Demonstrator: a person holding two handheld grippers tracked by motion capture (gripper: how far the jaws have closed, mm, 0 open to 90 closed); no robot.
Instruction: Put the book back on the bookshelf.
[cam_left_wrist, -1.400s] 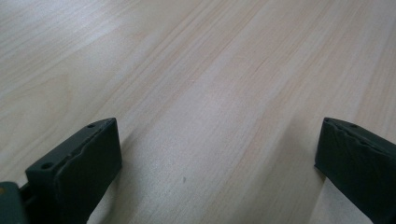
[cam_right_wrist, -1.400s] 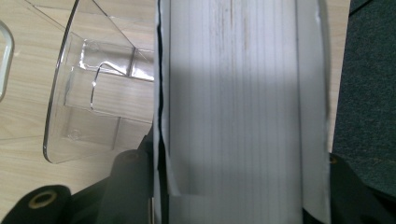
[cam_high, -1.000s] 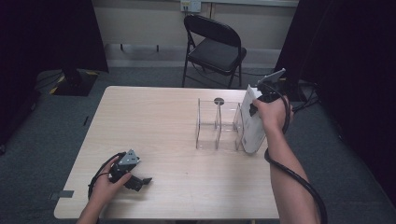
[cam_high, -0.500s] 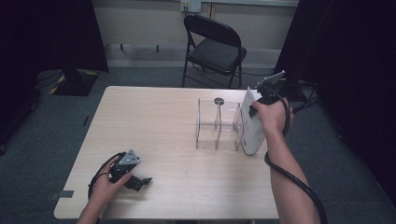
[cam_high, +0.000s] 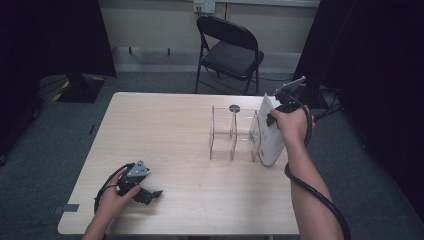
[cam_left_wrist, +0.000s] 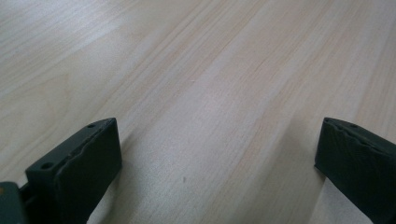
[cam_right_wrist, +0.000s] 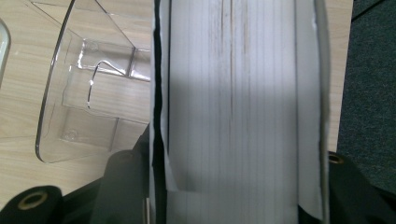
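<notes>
A thick white book (cam_high: 270, 135) stands on edge at the right end of a clear acrylic rack (cam_high: 232, 135) on the table. My right gripper (cam_high: 274, 116) is shut on the book's top, and in the right gripper view the page block (cam_right_wrist: 233, 107) sits clamped between the two black jaws with the rack's clear divider (cam_right_wrist: 88, 93) to its left. My left gripper (cam_high: 150, 195) lies low on the table near the front left corner, jaws wide apart. The left gripper view has bare wood (cam_left_wrist: 205, 102) between them.
The light wooden table (cam_high: 160, 130) has free room across its left and middle. A small dark round thing (cam_high: 234, 108) sits at the back of the rack. A black folding chair (cam_high: 230, 52) stands behind the table. The table's right edge is close beside the book.
The book has tipped a little more upright against the rack's right end under my right gripper. My left gripper has not moved.
</notes>
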